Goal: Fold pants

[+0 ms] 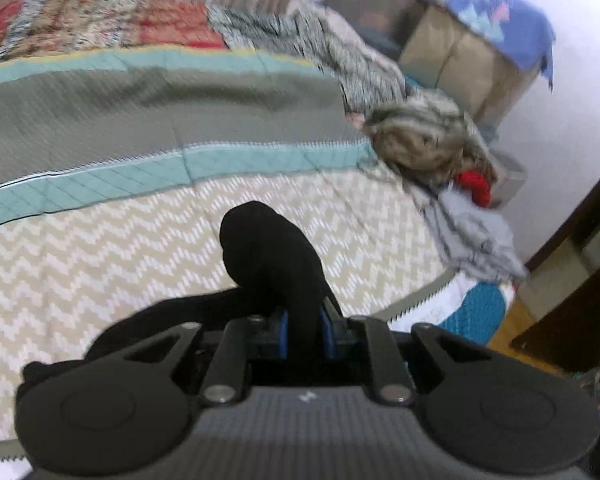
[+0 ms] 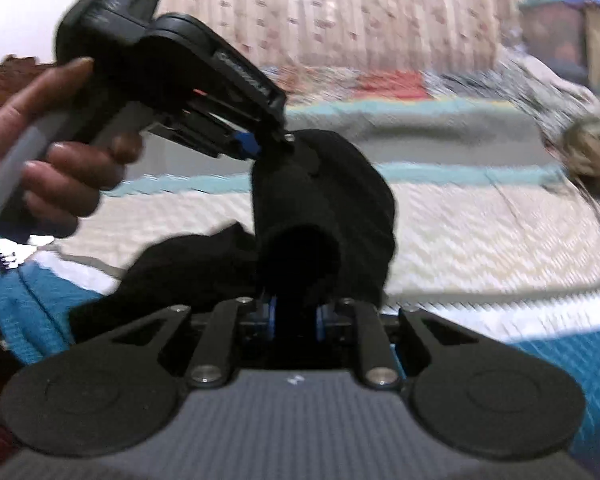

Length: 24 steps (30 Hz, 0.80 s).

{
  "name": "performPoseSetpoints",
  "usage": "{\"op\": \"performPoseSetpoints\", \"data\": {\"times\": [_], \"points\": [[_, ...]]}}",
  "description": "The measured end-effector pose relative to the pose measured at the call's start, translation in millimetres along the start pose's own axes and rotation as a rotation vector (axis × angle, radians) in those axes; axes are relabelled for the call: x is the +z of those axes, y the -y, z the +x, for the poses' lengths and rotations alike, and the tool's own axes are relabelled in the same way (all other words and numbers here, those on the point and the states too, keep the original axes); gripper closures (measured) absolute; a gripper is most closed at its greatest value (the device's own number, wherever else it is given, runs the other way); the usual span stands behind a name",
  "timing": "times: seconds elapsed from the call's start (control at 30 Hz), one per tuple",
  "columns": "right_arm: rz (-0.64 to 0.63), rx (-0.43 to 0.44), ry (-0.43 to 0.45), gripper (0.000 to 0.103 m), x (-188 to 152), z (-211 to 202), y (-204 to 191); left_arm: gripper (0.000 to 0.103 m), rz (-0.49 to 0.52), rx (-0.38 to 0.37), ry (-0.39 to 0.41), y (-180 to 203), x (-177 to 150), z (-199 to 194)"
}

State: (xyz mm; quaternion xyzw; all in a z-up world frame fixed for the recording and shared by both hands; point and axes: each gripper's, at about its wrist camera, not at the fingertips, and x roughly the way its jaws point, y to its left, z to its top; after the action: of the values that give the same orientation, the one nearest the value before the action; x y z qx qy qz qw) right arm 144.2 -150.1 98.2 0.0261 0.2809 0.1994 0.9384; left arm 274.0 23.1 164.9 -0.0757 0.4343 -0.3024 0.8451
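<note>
Black pants are bunching at lower centre of both views, above the quilted bed. Both the left hand-held gripper and the right hand-held gripper are clamping the fabric. At upper left of the right view, a hand is holding the left unit.

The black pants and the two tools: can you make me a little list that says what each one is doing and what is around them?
pants: black pants, bunched up and lifted above the bed
left tool: left tool shut on the pants
right tool: right tool shut on the pants
hand: hand holding the left tool's handle
bed cover: quilt with a zigzag pattern and teal stripes
other clothes: pile of clothes at the bed's far right, apart from the pants
picture: blurry, so small details are hard to tell
</note>
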Motion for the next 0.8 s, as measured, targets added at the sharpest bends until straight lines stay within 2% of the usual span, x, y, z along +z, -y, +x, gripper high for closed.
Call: {"op": "performPoseSetpoints", "data": {"times": [0.17, 0.3, 0.4, 0.47, 0.5, 0.53, 0.57, 0.63, 0.7, 0.8], "points": [[-0.094, 0.107, 0.008, 0.084, 21.2, 12.8, -35.8, 0.088, -0.059, 0.037, 0.070, -40.8, -11.2, -46.0], [-0.132, 0.189, -0.044, 0.084, 28.8, 33.6, -60.5, 0.088, -0.144, 0.094, 0.085, -81.7, -34.5, -64.3], [-0.151, 0.253, -0.107, 0.083, 29.1, 55.1, -75.0, 0.087, -0.212, 0.155, 0.073, -113.0, -56.0, -62.4], [-0.134, 0.308, -0.201, 0.075, 19.7, 75.5, -82.0, 0.085, -0.235, 0.207, 0.023, -130.9, -72.0, -47.0], [-0.115, 0.351, -0.270, 0.070, 14.0, 89.5, -83.5, 0.079, -0.247, 0.233, -0.013, -138.1, -80.0, -36.1], [-0.102, 0.375, -0.324, 0.059, 8.4, 101.6, -83.4, 0.077, -0.256, 0.260, -0.043, -143.4, -87.3, -26.0], [-0.089, 0.388, -0.351, 0.056, 4.4, 108.4, -82.6, 0.075, -0.265, 0.281, -0.058, -148.2, -94.4, -18.6], [-0.056, 0.406, -0.342, 0.053, 6.9, 105.3, -79.1, 0.073, -0.282, 0.272, -0.030, -150.6, -100.5, -18.8], [-0.025, 0.443, -0.319, 0.046, 16.3, 95.4, -71.4, 0.063, -0.298, 0.259, -0.004, -150.0, -98.6, -26.4], [0.019, 0.498, -0.264, 0.045, 25.0, 78.5, -63.5, 0.060, -0.307, 0.256, 0.050, -148.0, -96.7, -44.1]]}}
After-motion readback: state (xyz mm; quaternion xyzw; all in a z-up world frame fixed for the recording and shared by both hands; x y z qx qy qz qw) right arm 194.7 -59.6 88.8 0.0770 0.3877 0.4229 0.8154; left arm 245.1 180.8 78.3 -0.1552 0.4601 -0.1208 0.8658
